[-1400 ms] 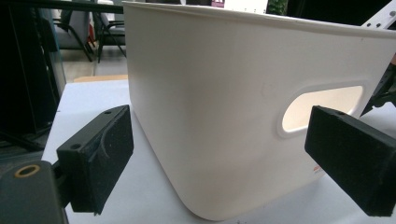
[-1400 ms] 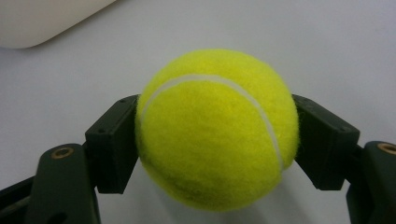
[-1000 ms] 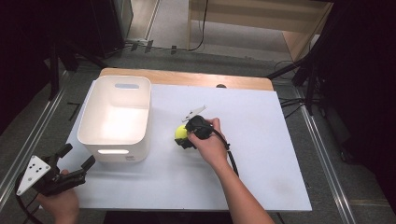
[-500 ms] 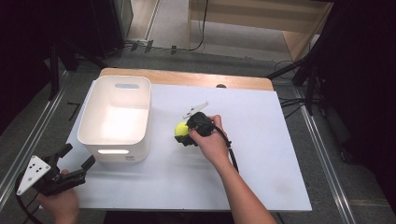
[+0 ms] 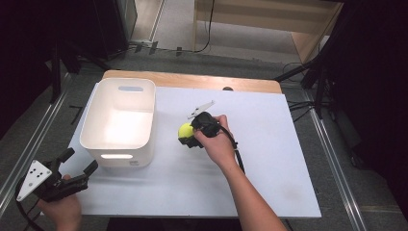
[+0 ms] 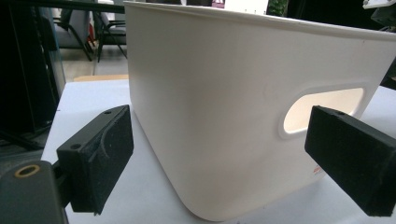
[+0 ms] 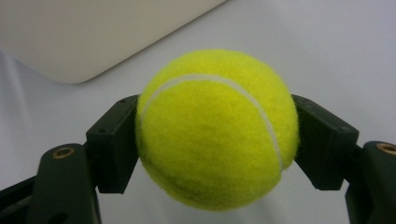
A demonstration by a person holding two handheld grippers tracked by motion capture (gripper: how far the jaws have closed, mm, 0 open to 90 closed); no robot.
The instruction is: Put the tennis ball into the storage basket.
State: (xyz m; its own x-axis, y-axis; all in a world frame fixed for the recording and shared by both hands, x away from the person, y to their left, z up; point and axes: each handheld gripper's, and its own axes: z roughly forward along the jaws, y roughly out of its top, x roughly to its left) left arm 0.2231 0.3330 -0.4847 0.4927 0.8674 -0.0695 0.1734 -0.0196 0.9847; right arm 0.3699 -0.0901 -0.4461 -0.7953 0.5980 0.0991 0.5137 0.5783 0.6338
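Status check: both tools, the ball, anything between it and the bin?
Right tool shut on tennis ball, right of the white bin. Left tool open, holding nothing, facing the bin's handle side. Nothing between ball and bin.

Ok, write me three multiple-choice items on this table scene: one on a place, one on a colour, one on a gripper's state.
1. Where does the white bin stand from the tennis ball, in the high view?
A. left
B. right
C. under it

2. What colour is the tennis ball?
A. orange
B. yellow-green
C. white

3. How is the right gripper?
A. open and empty
B. shut on the tennis ball
C. shut on the bin's rim

Key: 1 A, the bin lies left of the ball on the white table. 2 B, the right gripper view shows yellow-green felt. 3 B, both jaws press the ball's sides.
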